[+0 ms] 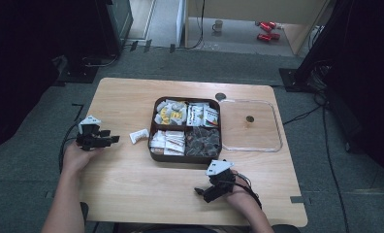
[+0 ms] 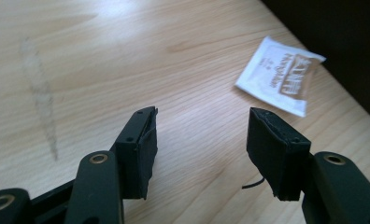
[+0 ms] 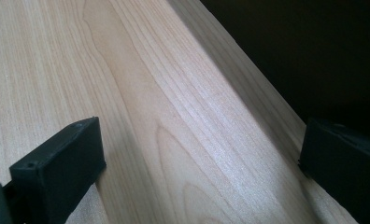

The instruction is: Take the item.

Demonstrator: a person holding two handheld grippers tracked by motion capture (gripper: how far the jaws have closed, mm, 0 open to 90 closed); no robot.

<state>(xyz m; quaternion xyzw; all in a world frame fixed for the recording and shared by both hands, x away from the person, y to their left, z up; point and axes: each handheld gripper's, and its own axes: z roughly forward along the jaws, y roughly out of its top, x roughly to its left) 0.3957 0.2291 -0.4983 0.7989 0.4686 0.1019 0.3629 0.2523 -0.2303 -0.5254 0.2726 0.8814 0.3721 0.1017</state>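
Grippers: two; left gripper (image 1: 113, 139) at the left edge of the table (image 1: 132, 194); right gripper (image 1: 198, 191) near the front edge
Tables: one
Compartment trays: one; brown tray (image 1: 153, 127) at mid-table; four compartments
Loose sachets: one; white sachet (image 1: 139, 135) just left of the tray
Sachets in tray: too many and too small to count
Clear lids: one; clear lid (image 1: 277, 131) right of the tray
Mugs: one; mug (image 1: 218, 25) on the floor, far side
Red objects on floor: two; red items (image 1: 266, 31) right of the mug
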